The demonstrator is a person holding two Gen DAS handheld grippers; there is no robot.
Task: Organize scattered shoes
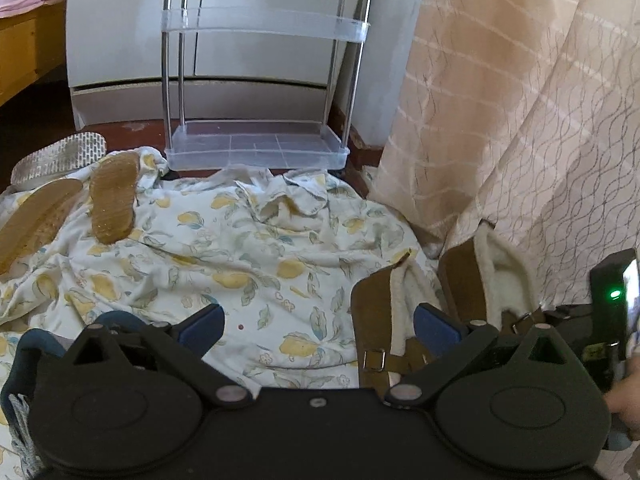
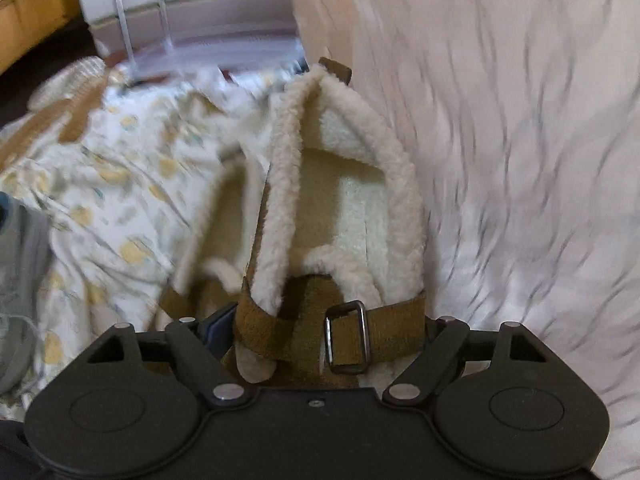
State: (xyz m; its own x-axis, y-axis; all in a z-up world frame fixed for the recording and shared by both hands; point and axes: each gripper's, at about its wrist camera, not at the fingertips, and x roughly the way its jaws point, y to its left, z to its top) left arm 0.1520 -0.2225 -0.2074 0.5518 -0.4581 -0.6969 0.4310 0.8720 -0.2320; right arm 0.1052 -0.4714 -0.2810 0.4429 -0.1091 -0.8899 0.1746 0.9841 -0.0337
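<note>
Fleece fills most of my right wrist view: my right gripper (image 2: 320, 344) is closed on the strap end of a brown fleece-lined slipper (image 2: 340, 208), its buckle (image 2: 347, 338) sitting right between the jaws. The blur tells me the slipper is in motion, carried clear of the floral sheet (image 1: 248, 248). Its mate, the second fleece slipper (image 1: 384, 320), lies on that sheet just right of my left gripper (image 1: 320, 320), which is spread wide and holds nothing.

The clear shelf rack (image 1: 256, 148) stands at the far edge of the sheet, and both of its tiers look bare in the left wrist view. I judge the rack to be where the shoes belong, so I should carry this slipper level towards the bottom tier and keep my grip on strap and fleece together, since a strap alone could slip or let the shoe swing. I should set it sole down to one side, leaving room for its mate.

Left of the rack, three overturned soles (image 1: 112, 200) rest on the sheet's far corner, well apart from the fleece pair.
</note>
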